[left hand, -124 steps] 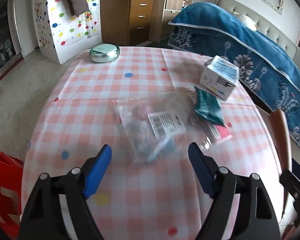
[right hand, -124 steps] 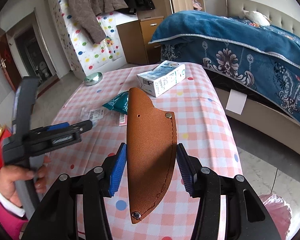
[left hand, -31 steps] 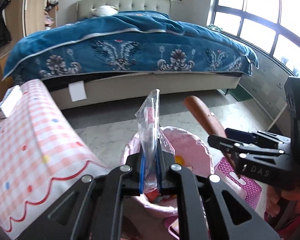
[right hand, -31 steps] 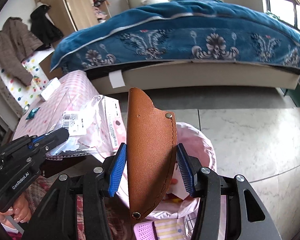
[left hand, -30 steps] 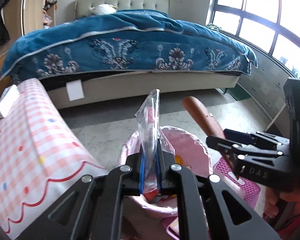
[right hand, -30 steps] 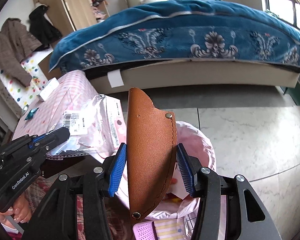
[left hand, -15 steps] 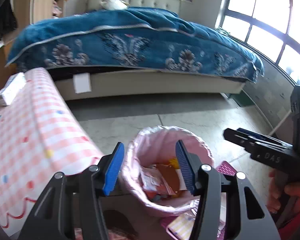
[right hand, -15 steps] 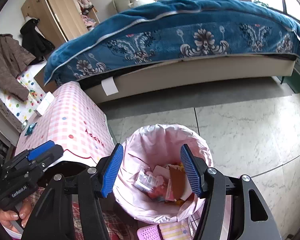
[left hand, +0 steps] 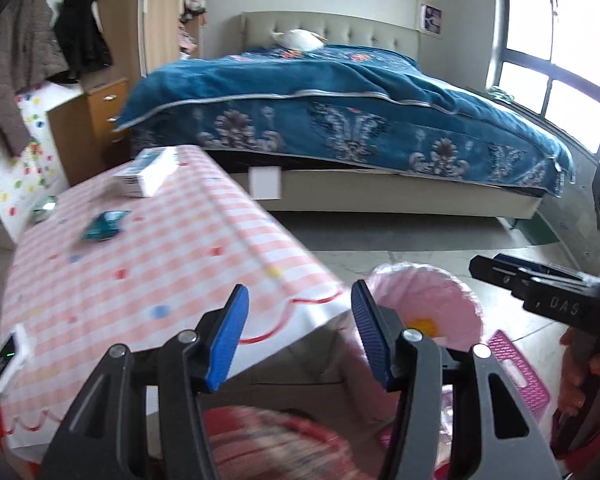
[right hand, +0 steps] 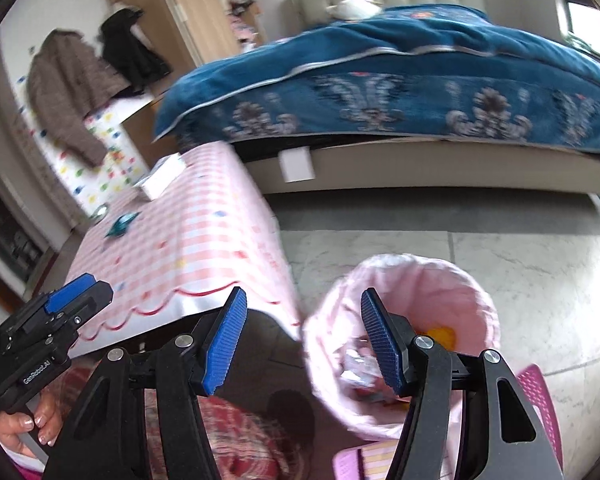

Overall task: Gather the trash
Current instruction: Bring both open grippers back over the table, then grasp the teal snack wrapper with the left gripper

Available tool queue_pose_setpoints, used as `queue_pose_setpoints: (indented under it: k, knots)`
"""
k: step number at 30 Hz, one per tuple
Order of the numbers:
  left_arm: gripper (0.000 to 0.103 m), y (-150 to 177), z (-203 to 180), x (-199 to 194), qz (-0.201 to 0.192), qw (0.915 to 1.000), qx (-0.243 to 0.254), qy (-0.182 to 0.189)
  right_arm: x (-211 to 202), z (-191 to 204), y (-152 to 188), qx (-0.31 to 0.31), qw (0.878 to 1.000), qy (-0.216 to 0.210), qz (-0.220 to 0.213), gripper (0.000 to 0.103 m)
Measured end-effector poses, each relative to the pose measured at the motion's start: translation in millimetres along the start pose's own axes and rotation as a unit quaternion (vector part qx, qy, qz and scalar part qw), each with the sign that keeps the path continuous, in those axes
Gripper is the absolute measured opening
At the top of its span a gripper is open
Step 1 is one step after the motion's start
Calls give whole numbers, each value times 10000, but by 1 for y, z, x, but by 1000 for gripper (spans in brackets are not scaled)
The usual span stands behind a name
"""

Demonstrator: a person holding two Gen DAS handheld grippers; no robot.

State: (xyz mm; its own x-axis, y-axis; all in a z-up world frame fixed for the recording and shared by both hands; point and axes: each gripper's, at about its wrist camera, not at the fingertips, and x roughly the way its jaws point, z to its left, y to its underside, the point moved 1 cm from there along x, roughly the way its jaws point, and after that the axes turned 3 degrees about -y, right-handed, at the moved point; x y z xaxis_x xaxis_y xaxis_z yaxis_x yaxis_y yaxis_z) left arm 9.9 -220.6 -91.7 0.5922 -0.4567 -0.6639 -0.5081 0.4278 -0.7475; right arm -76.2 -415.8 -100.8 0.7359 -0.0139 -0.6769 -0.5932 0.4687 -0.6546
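Left wrist view: left gripper point(left hand: 298, 336) open, empty, over table point(left hand: 148, 280) edge; right gripper point(right hand: 304, 340) likewise released, beside bin point(right hand: 480, 292) holding trash point(right hand: 360, 364).

- Open tiled floor point(right hand: 480, 256) between bed point(right hand: 400, 92) and pink-lined bin point(right hand: 404, 280), clear for passage
- Bin mouth unobstructed from above, trash low inside
- Table point(left hand: 148, 264) edge close beside bin on the left, narrowing that side
- Mostly bare tabletop, only white box point(left hand: 146, 172) and teal packet point(left hand: 102, 226) at far end
- Pink basket point(left hand: 516, 372) just behind bin
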Motion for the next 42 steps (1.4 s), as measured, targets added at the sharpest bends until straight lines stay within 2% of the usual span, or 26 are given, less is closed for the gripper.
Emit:
queue_pose_setpoints:
  k: [3,7,9,12,17,23,30,38,42]
  knots:
    - [52,6,25,-12,-36,9996,-181,-231,6,22,-2,-218,9996,-184,91,52]
    - [52,10,64,-25,-104,9971,-515,-553,15,58,-7,-582,9976,-353,161,52]
    - [58,10,83,-30,-120,9949,-678,-735,20,78,-12,-783,9959,-420,161,52]
    - [62,10,113,-35,-159,9905,-921,-1005,24,99,-18,-1007,9936,-484,137,52]
    - [65,10,149,-32,-108,9850,-1150,-1279,38,145,-35,-1446,9873,-660,48,53]
    - [65,2,175,-17,-18,9819,-1265,-1412,60,174,-51,-1569,9838,-862,17,53]
    - [69,-21,188,31,218,9824,-1274,-1350,95,187,-75,-1455,9846,-966,50,53]
    - [69,-50,197,108,677,9820,-1201,-1288,154,176,-107,-1261,9894,-672,272,53]
    - [68,-60,203,140,905,9802,-1194,-1298,169,172,-114,-1170,9906,-630,338,53]
